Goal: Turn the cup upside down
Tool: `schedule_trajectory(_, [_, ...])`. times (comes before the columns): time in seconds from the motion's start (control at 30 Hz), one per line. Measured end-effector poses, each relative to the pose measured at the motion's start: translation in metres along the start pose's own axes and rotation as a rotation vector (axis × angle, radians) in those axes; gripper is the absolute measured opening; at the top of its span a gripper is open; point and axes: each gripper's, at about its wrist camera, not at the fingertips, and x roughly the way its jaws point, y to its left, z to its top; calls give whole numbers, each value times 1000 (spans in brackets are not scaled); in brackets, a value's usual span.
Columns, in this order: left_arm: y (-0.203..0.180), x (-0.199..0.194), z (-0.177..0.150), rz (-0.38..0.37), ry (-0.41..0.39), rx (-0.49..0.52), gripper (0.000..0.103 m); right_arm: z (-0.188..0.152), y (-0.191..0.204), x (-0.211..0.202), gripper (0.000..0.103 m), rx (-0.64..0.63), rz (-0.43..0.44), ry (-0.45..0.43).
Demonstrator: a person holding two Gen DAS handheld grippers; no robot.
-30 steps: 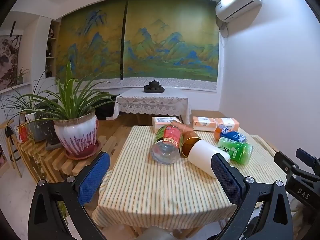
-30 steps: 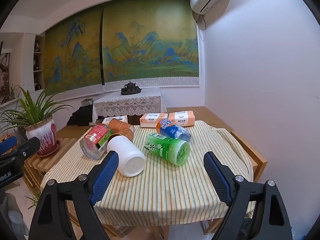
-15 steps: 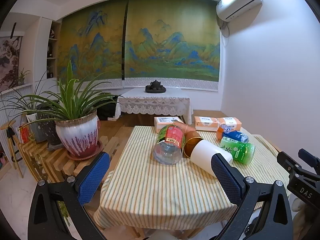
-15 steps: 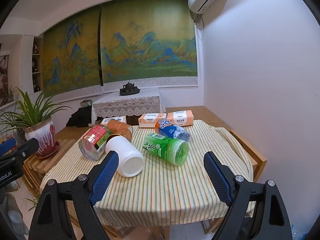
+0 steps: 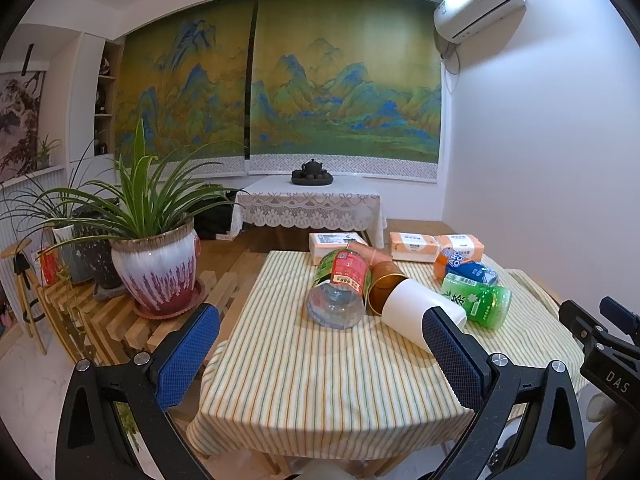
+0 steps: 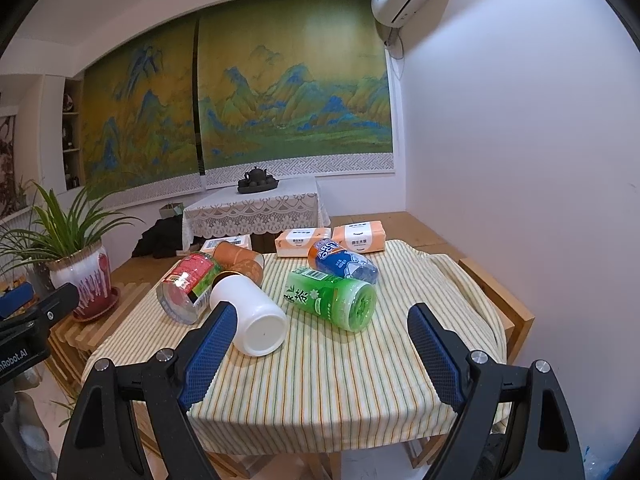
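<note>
White cup on its side on striped cloth, both jaws spread, empty.

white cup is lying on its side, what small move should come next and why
Probably ease the right gripper forward and slightly left toward the white cup. The cup lies on its side on the striped tablecloth, its closed base facing this camera, beside the green bottle. Both grippers are open and empty, and the left gripper sits farther back.

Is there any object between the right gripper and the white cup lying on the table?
Nothing visible does. The right gripper is open and the cup lies on its side just beyond the left finger, base toward the camera. The green bottle lies beside it, not in front.
</note>
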Motion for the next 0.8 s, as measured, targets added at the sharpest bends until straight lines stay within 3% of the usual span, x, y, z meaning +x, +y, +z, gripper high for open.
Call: schedule_trajectory(0.8, [1,5,-3,0,14,3,103,-3,-3,4,85,9,2,10])
